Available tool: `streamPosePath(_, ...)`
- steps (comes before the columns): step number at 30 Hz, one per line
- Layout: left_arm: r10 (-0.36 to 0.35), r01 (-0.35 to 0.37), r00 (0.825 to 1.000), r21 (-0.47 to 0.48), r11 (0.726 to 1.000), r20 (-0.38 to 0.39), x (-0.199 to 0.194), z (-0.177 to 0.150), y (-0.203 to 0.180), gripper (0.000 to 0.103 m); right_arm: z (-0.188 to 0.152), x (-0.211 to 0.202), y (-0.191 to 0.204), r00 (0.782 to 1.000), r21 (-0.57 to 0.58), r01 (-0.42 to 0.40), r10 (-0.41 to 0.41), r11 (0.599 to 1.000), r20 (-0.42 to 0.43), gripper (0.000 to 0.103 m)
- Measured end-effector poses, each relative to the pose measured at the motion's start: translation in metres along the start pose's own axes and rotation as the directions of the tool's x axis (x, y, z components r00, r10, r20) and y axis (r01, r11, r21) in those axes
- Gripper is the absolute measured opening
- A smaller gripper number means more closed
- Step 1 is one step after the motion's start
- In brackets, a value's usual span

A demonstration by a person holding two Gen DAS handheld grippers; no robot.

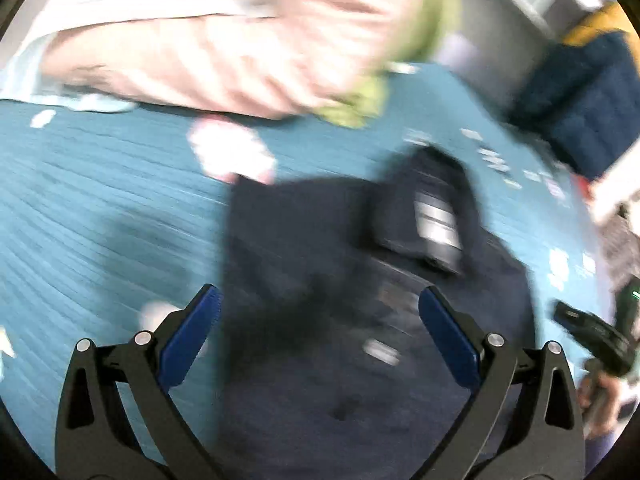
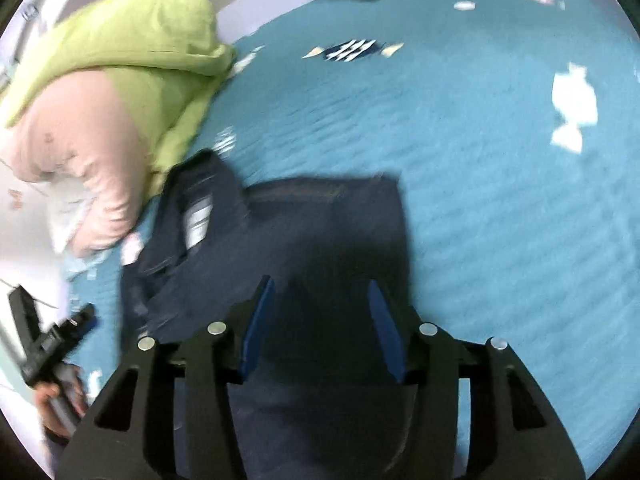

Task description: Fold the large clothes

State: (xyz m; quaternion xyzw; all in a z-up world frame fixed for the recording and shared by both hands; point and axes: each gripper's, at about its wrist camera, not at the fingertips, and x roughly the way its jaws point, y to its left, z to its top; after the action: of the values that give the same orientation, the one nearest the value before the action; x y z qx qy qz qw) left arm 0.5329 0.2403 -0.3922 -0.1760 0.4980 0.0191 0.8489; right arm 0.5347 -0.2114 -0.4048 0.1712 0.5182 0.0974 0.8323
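Observation:
A dark navy garment (image 1: 320, 264) lies partly folded on a teal bedspread (image 1: 100, 208), with its collar and white label (image 1: 434, 220) turned up. My left gripper (image 1: 320, 304) hovers over it, open and empty. In the right wrist view the same garment (image 2: 320, 232) lies below my right gripper (image 2: 322, 292), which is open with nothing between its blue pads. The label (image 2: 198, 220) shows at the garment's left. Both views are motion-blurred.
A pink and green quilt (image 1: 240, 48) is heaped at the bed's far side; it also shows in the right wrist view (image 2: 120, 80). The other gripper and hand appear at the right edge (image 1: 592, 336) and at the left edge (image 2: 52, 344). A navy and yellow item (image 1: 580, 92) lies off the bed.

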Motion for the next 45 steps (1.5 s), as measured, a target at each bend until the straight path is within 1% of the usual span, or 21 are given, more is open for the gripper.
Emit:
streamPosePath(1,0.017,-0.017,1.000,-0.015,1.000,-0.026,0.010,0.011,0.011,0.099,0.009,0.005,-0.003,1.000,-0.005,0.027,-0.027,1.000,-0.002,0.048)
streamPosePath(3,0.045,-0.047,0.998,-0.041,0.998,-0.052,0.027,0.025,0.026,0.099,0.022,0.016,-0.011,0.999,0.009,0.035,-0.035,0.999,-0.024,0.049)
streamPosePath(6,0.022,-0.026,0.998,-0.058,0.998,-0.058,0.048,0.038,0.034,0.099,0.039,0.032,-0.023,0.997,0.074,0.042,-0.037,0.996,-0.061,0.051)
streamPosePath(7,0.011,-0.017,0.996,-0.067,0.998,-0.089,0.058,0.041,0.033,0.099,0.043,0.038,-0.026,0.996,0.086,0.043,-0.036,0.995,-0.081,0.051)
streamPosePath(9,0.029,-0.039,0.992,-0.079,0.996,-0.126,0.074,0.046,0.034,0.099,0.048,0.049,-0.030,0.993,0.114,0.046,-0.034,0.992,-0.110,0.051)
streamPosePath(10,0.035,-0.047,0.988,-0.071,0.996,-0.153,0.084,0.047,0.032,0.099,0.053,0.057,-0.025,0.992,0.126,0.046,-0.031,0.991,-0.120,0.052)
streamPosePath(12,0.044,-0.054,0.984,-0.056,0.997,-0.172,0.093,0.050,0.029,0.099,0.056,0.065,-0.025,0.990,0.144,0.044,-0.023,0.989,-0.142,0.052)
streamPosePath(16,0.070,-0.072,0.981,-0.003,0.997,-0.183,0.105,0.054,0.021,0.098,0.061,0.074,-0.023,0.985,0.140,0.067,-0.043,0.988,-0.165,0.053)
streamPosePath(17,0.077,-0.076,0.980,0.013,0.997,-0.185,0.107,0.054,0.018,0.094,0.062,0.076,-0.023,0.984,0.142,0.068,-0.043,0.987,-0.173,0.053)
streamPosePath(18,0.089,-0.086,0.978,0.026,0.996,-0.187,0.108,0.054,0.017,0.086,0.063,0.078,-0.024,0.983,0.145,0.073,-0.046,0.987,-0.180,0.053)
streamPosePath(22,0.120,-0.110,0.973,0.062,0.992,-0.198,0.114,0.057,0.014,0.078,0.066,0.085,-0.023,0.978,0.119,0.095,-0.070,0.988,-0.198,0.053)
streamPosePath(24,0.133,-0.121,0.971,0.072,0.990,-0.199,0.116,0.058,0.013,0.070,0.067,0.087,-0.023,0.976,0.113,0.106,-0.081,0.988,-0.204,0.038)
streamPosePath(25,0.134,-0.121,0.971,0.076,0.990,-0.198,0.117,0.059,0.012,0.067,0.067,0.086,-0.021,0.974,0.101,0.121,-0.098,0.988,-0.206,0.032)
streamPosePath(26,0.137,-0.123,0.971,0.080,0.989,-0.197,0.114,0.060,0.013,0.055,0.067,0.085,-0.020,0.973,0.091,0.125,-0.104,0.988,-0.207,0.021)
streamPosePath(27,0.129,-0.115,0.972,0.080,0.990,-0.194,0.112,0.060,0.013,0.045,0.066,0.082,-0.019,0.971,0.070,0.146,-0.129,0.987,-0.203,0.016)
streamPosePath(28,0.129,-0.115,0.973,0.084,0.990,-0.191,0.110,0.061,0.012,0.041,0.066,0.080,-0.019,0.972,0.061,0.139,-0.125,0.988,-0.199,0.011)
streamPosePath(30,0.136,-0.118,0.973,0.102,0.988,-0.188,0.107,0.061,0.011,0.030,0.064,0.075,-0.016,0.976,0.040,0.125,-0.115,0.991,-0.186,0.008)
streamPosePath(33,0.107,-0.095,0.979,0.078,0.992,-0.175,0.100,0.061,0.011,0.018,0.063,0.061,-0.011,0.983,0.016,0.117,-0.114,0.993,-0.143,0.007)
streamPosePath(36,0.088,-0.076,0.984,0.083,0.994,-0.152,0.084,0.060,0.012,0.013,0.063,0.043,-0.001,0.991,-0.006,0.096,-0.096,0.995,-0.092,0.006)
streamPosePath(38,0.075,-0.063,0.989,0.096,0.993,-0.130,0.071,0.058,0.009,0.012,0.062,0.029,0.004,0.996,-0.015,0.065,-0.066,0.998,-0.061,0.006)
streamPosePath(45,-0.004,0.008,1.000,0.122,0.993,-0.028,0.005,0.043,-0.004,0.010,0.050,-0.021,0.026,1.000,-0.042,-0.009,0.010,0.999,0.030,0.006)
